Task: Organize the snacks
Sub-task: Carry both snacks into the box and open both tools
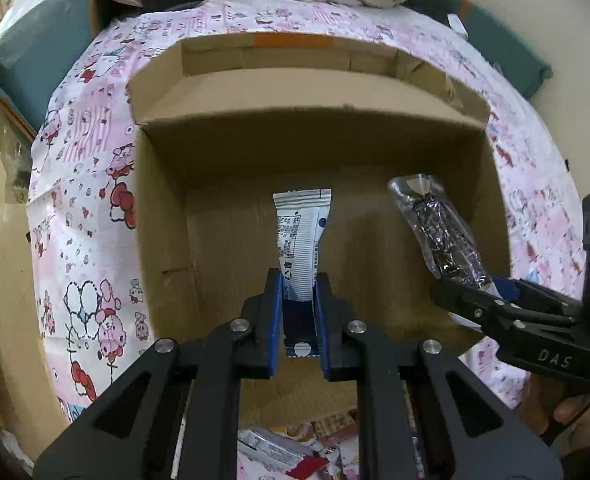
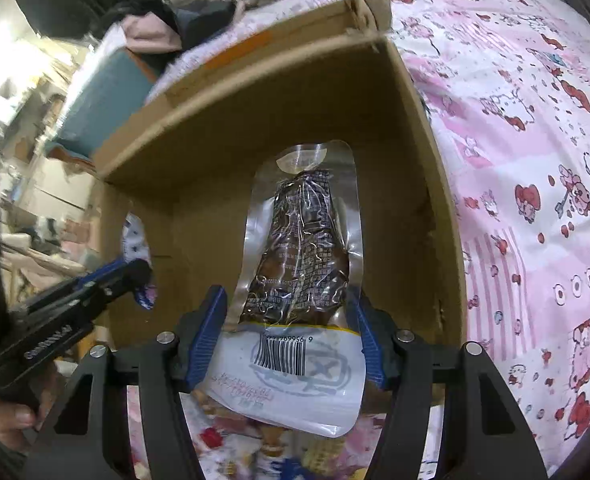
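- Cardboard box (image 1: 167, 216) sits open on the pink cartoon sheet (image 1: 83, 200), straight ahead of both grippers.
- Right gripper (image 2: 291, 320) clamps the clear meat pouch (image 2: 303, 248), long axis pointing into the box.
- Left gripper (image 1: 299, 292) pinches the slim white sachet (image 1: 301, 236), same heading, roughly equally close.

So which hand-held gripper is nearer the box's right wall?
Right. The right hand-held gripper, holding the clear dark-snack pouch, sits by the cardboard box's right wall; the left hand-held gripper, gripping the white packet, is mid-box.
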`<state>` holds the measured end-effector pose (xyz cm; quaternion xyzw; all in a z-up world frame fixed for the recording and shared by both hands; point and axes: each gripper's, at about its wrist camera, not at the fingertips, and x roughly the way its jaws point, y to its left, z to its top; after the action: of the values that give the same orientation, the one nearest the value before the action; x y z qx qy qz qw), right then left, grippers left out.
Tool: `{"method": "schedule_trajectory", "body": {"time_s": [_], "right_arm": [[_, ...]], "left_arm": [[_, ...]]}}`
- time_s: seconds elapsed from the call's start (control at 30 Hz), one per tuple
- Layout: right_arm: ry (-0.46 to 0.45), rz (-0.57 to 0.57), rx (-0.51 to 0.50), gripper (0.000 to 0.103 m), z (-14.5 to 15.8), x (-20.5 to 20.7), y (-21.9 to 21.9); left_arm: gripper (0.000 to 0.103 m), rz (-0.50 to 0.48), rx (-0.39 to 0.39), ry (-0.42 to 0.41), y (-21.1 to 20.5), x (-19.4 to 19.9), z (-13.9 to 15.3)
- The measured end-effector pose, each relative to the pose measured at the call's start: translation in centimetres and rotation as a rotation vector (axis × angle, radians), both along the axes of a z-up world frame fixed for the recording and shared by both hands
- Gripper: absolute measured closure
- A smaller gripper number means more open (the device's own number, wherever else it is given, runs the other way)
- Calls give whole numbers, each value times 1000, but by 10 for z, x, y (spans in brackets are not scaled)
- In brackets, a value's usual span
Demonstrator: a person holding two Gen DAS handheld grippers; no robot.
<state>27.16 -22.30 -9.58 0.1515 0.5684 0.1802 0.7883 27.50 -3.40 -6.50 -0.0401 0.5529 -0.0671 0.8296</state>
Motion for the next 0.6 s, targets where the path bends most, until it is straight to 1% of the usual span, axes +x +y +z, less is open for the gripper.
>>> {"method": "schedule_trajectory", "body": {"time_s": [0.07, 0.1, 0.17, 0.3, 0.33, 0.4, 0.43, 0.47, 0.5, 0.53, 0.57, 0.6], "right_arm": [[-2, 5, -15, 40, -3, 1, 1], [-5, 2, -21, 47, -3, 1, 1], [-2, 1, -2, 48, -3, 2, 1], [-7, 4, -9, 47, 0, 5, 4], [-8, 0, 2, 45, 1, 5, 4], [-22, -12, 23, 45, 4, 8, 2], [-26, -12, 31, 36, 5, 8, 1], [-34, -14, 41, 30, 7, 7, 0], [-49, -22, 52, 18, 10, 6, -1], [-72, -34, 64, 12, 14, 5, -3], [-90, -41, 67, 11, 17, 4, -3], [-102, -42, 63, 11, 21, 3, -3]], "left_arm": [[90, 5, 18, 5, -3, 1, -6], [90, 8, 14, 12, -3, 2, -9], [90, 9, 14, 21, -4, 2, -13], [90, 4, 53, -11, -7, -2, -12], [90, 3, 54, -12, -7, -2, -12], [88, 5, 42, -7, -6, -2, -12], [86, 5, 31, -6, -6, -2, -12], [78, 5, 22, -4, -6, -2, -11], [64, 6, 15, -2, -5, -2, -9], [56, 7, 4, -7, -5, -4, -7], [43, 11, -7, -20, -3, -6, -4], [33, 17, -12, -34, -2, -7, -1]]}}
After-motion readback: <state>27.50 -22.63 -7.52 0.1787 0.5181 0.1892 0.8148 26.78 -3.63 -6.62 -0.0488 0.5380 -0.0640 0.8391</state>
